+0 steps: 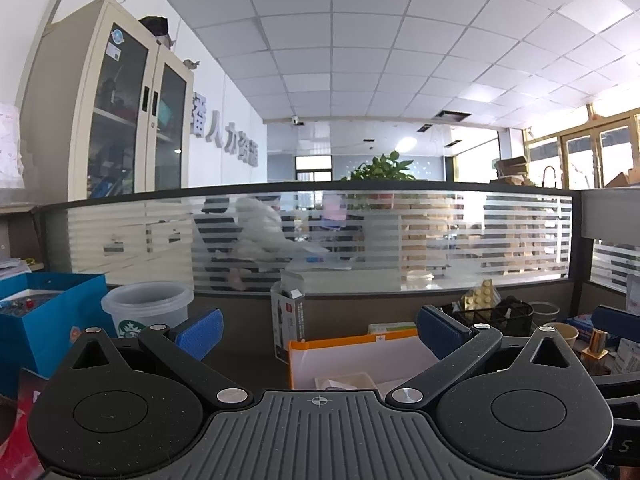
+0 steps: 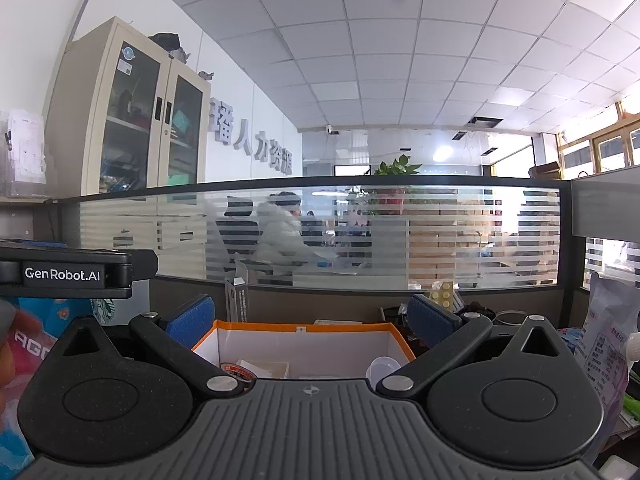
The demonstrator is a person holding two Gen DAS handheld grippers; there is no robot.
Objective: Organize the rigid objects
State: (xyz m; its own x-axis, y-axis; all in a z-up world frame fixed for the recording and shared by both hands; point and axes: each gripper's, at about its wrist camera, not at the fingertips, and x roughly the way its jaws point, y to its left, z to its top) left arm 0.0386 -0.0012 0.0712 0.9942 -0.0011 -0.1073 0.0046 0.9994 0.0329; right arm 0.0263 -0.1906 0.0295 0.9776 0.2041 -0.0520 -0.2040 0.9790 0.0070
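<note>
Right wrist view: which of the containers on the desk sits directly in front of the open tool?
The orange-rimmed white box, open-topped, between the right tool fingers. The translucent Starbucks plastic cup stands far left and the black mesh basket behind right.

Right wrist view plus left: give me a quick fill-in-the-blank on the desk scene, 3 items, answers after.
1. The rim of the white storage box is coloured ____.
2. Inside the box, a roll of tape lies at its left end and a clear ____ container at its right.
3. Both the left gripper and right gripper have their jaws ____, holding nothing.

Answers: orange; plastic; open
</note>
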